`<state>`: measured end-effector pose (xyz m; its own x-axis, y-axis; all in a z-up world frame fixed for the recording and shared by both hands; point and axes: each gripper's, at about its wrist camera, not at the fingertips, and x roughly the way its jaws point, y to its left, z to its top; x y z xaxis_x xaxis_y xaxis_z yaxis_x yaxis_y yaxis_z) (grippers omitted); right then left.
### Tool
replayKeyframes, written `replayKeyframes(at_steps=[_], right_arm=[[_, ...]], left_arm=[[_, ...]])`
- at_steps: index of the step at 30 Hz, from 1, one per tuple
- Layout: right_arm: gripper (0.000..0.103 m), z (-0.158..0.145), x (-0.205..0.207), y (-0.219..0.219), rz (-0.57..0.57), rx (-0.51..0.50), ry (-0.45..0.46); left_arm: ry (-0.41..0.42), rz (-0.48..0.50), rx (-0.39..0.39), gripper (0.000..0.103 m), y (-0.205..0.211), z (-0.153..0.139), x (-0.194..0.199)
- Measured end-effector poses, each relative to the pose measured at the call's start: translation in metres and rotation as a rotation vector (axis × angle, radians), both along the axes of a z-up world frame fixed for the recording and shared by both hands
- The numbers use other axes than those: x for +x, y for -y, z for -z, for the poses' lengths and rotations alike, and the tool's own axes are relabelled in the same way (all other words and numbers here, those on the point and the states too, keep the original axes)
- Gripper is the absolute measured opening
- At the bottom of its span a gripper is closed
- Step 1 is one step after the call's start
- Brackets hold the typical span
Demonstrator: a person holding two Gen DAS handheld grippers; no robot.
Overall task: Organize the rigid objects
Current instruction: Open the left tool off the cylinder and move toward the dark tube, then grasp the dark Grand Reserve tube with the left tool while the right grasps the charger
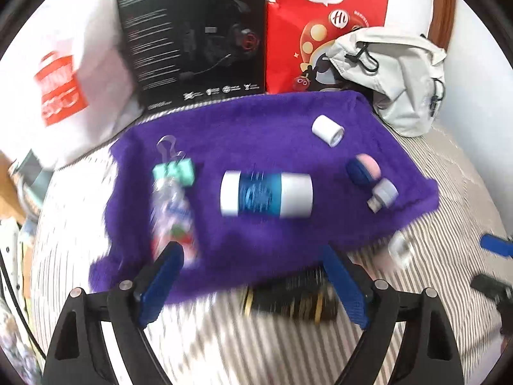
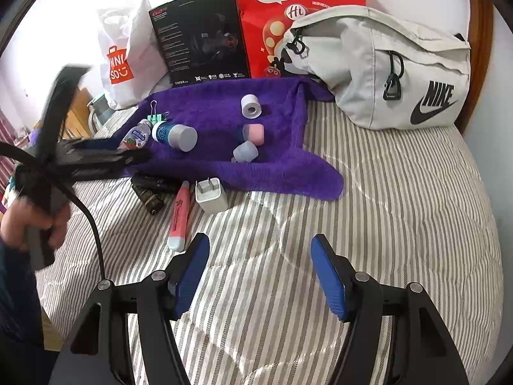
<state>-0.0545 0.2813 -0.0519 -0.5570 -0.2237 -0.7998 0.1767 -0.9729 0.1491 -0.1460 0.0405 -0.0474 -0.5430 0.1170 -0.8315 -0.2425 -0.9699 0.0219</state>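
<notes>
Left gripper [image 1: 250, 276] hung wide open, empty, at purple towel [image 1: 288, 122] near edge; right gripper [image 2: 259, 269] gaped empty over bare striped bedding [image 2: 400, 208]; blue-white bottle [image 1: 266, 194] lay mid-towel, long axis left-right.

Home bedroom: striped bedsheet [image 2: 368, 211] fills the lower frame, wooden headboard [image 2: 481, 32] at upper right, with a grey sports bag [image 2: 384, 73], red paper bag [image 2: 298, 9], black headset box [image 2: 198, 38] and white shopping bag [image 2: 125, 57] along the top.

Bare striped bedspread [image 2: 368, 218] right of purple towel [image 2: 224, 166]; grey bag [image 2: 368, 73] blocks far corner.
</notes>
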Motion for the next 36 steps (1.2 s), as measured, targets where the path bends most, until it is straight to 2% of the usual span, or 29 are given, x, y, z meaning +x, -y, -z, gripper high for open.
replayKeyframes(at_steps=[3,6,9,12,17,25,28,31,36], right_arm=[[0.066,0.002,0.003,0.003,-0.011,-0.008,0.004],[0.066,0.005,0.005,0.008,-0.031,-0.021,0.012],[0.066,0.008,0.009,0.016,-0.057,-0.030,0.022],[0.066,0.007,0.014,0.021,-0.083,-0.036,0.017],[0.067,0.009,0.018,0.019,-0.090,-0.070,0.023],[0.067,0.019,0.017,0.015,-0.085,-0.098,0.051],[0.067,0.022,0.015,0.016,-0.084,-0.097,0.064],[0.067,0.023,0.017,0.016,-0.089,-0.092,0.073],[0.067,0.025,0.020,0.012,-0.078,-0.090,0.081]], left_arm=[[0.025,-0.066,0.007,0.093,0.013,0.003,0.020],[0.065,-0.133,0.042,0.093,0.019,0.016,0.026],[0.111,-0.144,0.059,0.093,0.012,0.033,0.021],[0.109,-0.168,0.037,0.093,0.005,0.040,0.019],[0.124,-0.249,0.092,0.093,0.001,0.047,0.011],[0.125,-0.260,0.022,0.099,-0.017,0.053,0.005],[0.096,-0.242,-0.024,0.101,-0.024,0.055,0.009],[0.109,-0.255,-0.017,0.101,-0.016,0.054,0.012],[0.082,-0.273,-0.106,0.101,0.002,0.050,0.025]])
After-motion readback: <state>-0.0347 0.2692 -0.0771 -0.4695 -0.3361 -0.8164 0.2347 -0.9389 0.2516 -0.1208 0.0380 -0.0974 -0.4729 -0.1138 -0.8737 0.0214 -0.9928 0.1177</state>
